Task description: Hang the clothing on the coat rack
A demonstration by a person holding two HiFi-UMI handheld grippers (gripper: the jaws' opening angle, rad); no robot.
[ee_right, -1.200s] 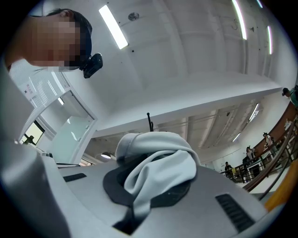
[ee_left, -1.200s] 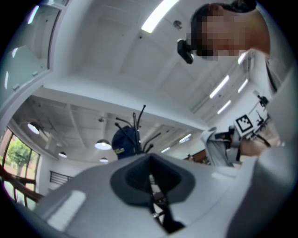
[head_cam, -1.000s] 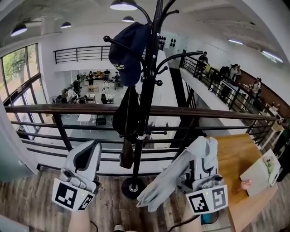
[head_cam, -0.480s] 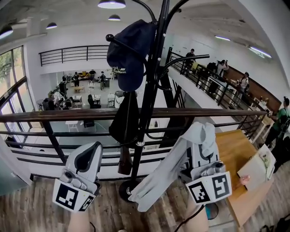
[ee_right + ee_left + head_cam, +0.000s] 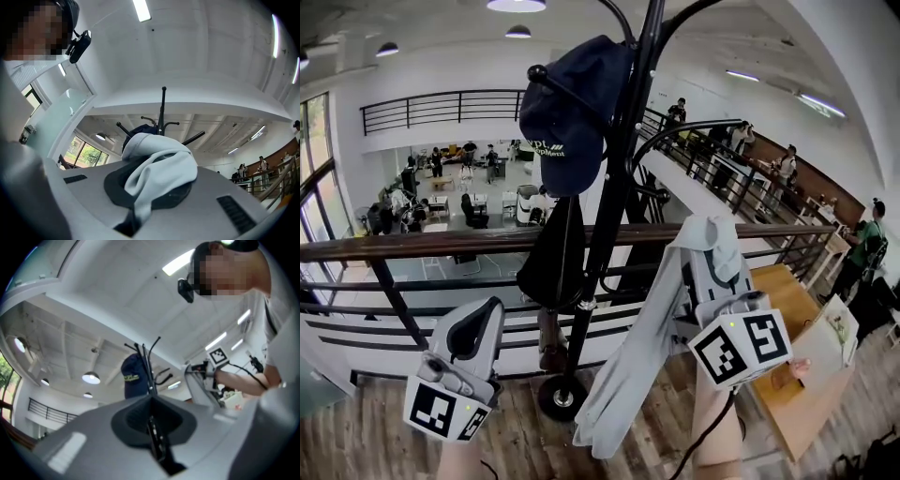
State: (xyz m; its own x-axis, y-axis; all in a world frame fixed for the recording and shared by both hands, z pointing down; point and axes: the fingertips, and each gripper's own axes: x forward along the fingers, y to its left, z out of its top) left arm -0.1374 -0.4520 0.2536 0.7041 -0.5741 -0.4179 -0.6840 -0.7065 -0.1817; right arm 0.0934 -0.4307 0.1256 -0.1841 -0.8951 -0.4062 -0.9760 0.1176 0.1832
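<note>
Straight ahead in the head view, the rack (image 5: 614,187) stands on the wood floor before a railing (image 5: 412,248). A cap (image 5: 567,108) sits on one upper hook, and a dark cloth (image 5: 555,267) hangs below it against the pole. My right gripper (image 5: 715,272) is raised beside the pole, and the grey garment (image 5: 642,356) trails from its tip in one long limp fall, clear of the rack. My left gripper (image 5: 480,323) is lower, on the other side of the pole, touching nothing.

Along the left gripper (image 5: 151,425) in its own view, the jaws are pressed together on nothing. The cap (image 5: 133,376) and the rack (image 5: 146,364) rise beyond them.

Over in the right gripper view, the jaws are clamped on a fold of the garment (image 5: 159,168), which bunches up above them in a soft hump. Past it I see the rack (image 5: 162,112) and a bare hook (image 5: 193,137) sticking out to the right.

I judge the garment light and wholly soft: it will sag, swing and slide rather than keep a shape. The bunched fold may be a hood or a collar; I cannot tell which. That top edge is the place to grip, so the hump can be dropped over a hook with the weight hanging evenly below.
</note>
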